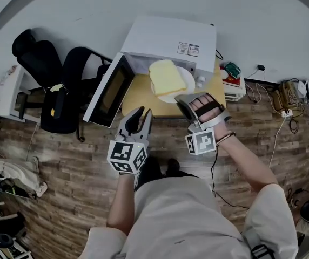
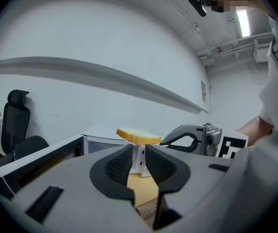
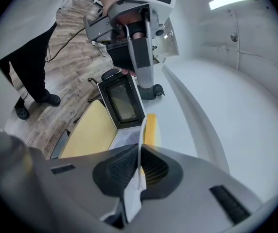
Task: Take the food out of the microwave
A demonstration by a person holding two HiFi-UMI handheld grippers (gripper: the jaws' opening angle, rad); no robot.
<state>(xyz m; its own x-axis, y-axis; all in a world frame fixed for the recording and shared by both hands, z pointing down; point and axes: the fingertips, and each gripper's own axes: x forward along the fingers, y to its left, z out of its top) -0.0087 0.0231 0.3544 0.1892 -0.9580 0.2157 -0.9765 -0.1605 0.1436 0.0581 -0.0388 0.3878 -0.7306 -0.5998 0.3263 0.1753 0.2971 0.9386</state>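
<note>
The white microwave (image 1: 165, 36) stands on a yellow table (image 1: 138, 99), its door (image 1: 108, 90) swung open to the left. My right gripper (image 1: 182, 99) is shut on the rim of a white plate (image 1: 187, 82) that carries a slice of toast (image 1: 165, 77), held up in front of the oven opening. In the right gripper view the plate (image 3: 140, 152) runs edge-on between the pads, with the toast (image 3: 151, 130) beyond. My left gripper (image 1: 141, 113) hangs lower left of the plate, jaws slightly apart and empty. The left gripper view shows the toast (image 2: 138, 136) beyond that gap.
Two black office chairs (image 1: 52, 85) stand left of the open door. Red and green items (image 1: 231, 74) sit on a shelf right of the microwave. Cables and a power strip (image 1: 287, 107) lie on the wooden floor at the right. A white wall is behind the oven.
</note>
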